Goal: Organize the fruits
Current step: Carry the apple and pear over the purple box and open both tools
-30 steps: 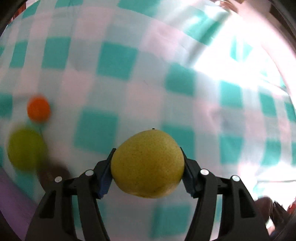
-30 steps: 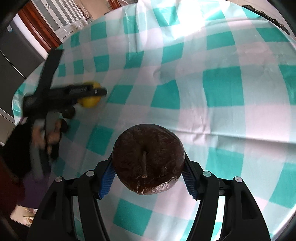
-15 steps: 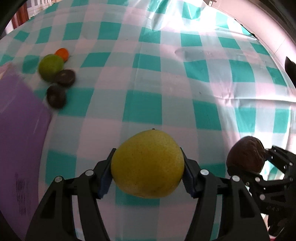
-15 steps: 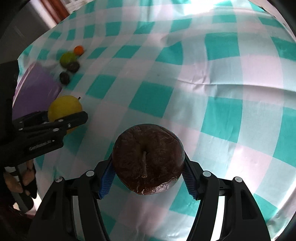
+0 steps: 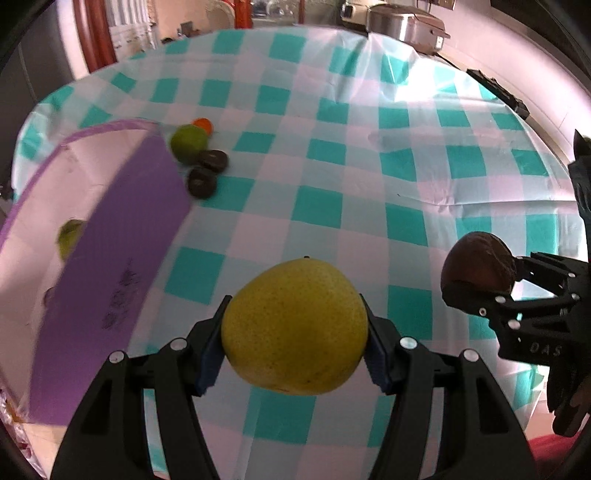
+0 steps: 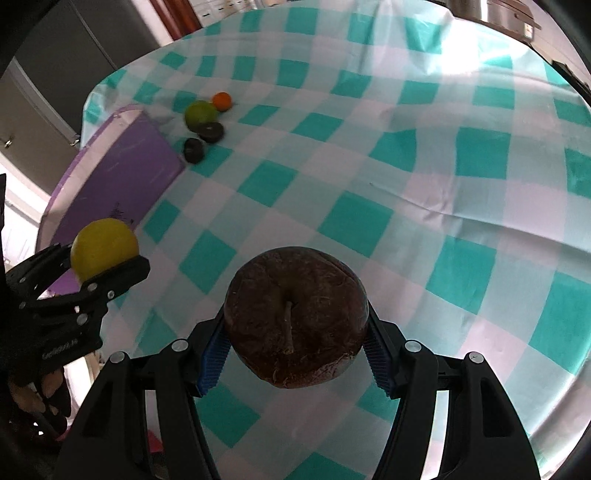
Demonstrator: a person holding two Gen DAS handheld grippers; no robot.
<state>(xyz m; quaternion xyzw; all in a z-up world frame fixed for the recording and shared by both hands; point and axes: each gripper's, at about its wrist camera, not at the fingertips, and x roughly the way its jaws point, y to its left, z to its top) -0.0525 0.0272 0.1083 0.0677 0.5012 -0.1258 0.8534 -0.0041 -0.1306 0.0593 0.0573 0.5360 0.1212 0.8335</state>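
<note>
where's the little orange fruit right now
The small orange fruit sits on the checkered tablecloth at the far left, touching the far side of the green fruit, just past the purple box.

Four fruits (image 6: 199, 112) cluster beside box (image 6: 122, 184) (far corner).

Checked cloth and kitchen backdrop

A teal-and-white checked tablecloth (image 5: 321, 206) covers the desk; a metal cooker (image 5: 402, 24) stands beyond its far edge, a dark cabinet (image 6: 48, 74) to the left.
</note>
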